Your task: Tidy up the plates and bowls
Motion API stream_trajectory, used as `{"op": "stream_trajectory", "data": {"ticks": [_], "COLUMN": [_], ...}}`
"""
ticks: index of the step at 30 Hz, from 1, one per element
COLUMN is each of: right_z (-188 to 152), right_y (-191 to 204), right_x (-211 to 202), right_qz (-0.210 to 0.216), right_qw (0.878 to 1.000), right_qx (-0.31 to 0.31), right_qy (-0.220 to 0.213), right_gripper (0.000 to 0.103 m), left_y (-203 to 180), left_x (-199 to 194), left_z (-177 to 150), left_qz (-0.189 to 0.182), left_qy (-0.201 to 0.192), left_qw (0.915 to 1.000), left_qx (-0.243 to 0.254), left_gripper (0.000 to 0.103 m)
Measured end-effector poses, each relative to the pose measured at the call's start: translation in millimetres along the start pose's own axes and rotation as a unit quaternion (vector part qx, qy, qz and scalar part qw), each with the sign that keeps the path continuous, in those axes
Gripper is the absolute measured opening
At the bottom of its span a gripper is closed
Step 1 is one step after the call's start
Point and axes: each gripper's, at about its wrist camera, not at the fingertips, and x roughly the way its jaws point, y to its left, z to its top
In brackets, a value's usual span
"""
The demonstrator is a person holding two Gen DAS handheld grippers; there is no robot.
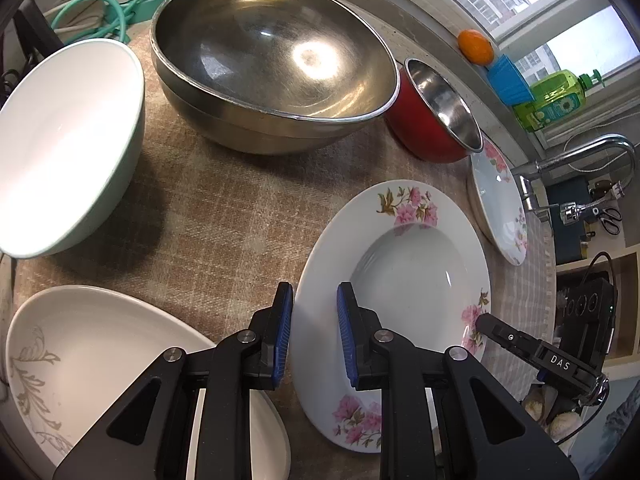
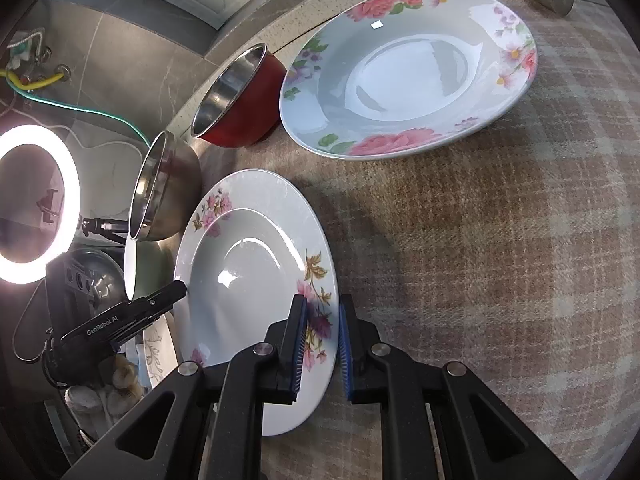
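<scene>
A white deep plate with pink flowers (image 1: 400,272) lies on the plaid mat; it also shows in the right wrist view (image 2: 244,276). My left gripper (image 1: 314,332) straddles its near-left rim, jaws partly closed, one finger inside and one outside. My right gripper (image 2: 322,344) straddles the opposite rim, jaws close around it. A second, larger floral plate (image 2: 412,68) lies further off; it also shows in the left wrist view (image 1: 500,208). A large steel bowl (image 1: 272,64), a red bowl (image 1: 436,116), a white bowl (image 1: 64,148) and a white leaf-patterned dish (image 1: 100,360) stand around.
The plaid mat (image 2: 500,240) covers the counter. A faucet (image 1: 580,160) and sink area lie to the right. A windowsill holds an orange (image 1: 475,47), a blue cup and a green bottle (image 1: 556,96). A ring light (image 2: 24,204) glows at the left.
</scene>
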Motion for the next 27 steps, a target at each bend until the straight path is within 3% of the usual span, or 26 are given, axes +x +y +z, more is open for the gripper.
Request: {"op": "stream_trajectory", "data": {"ticks": [27], "right_z": [-29], "right_y": [-10], "right_x": [-26], "right_qz": [-0.012], "right_qw": [1.0], "right_qx": [-0.007], "right_qy": [-0.007], "right_gripper": [0.014], "left_y": [-18], "left_x": [-5], "left_z": [-40], "left_qz": [-0.005], "left_qy": [0.006], "left_qw": [1.0], "left_qx": [0.004], "left_gripper": [0.02]}}
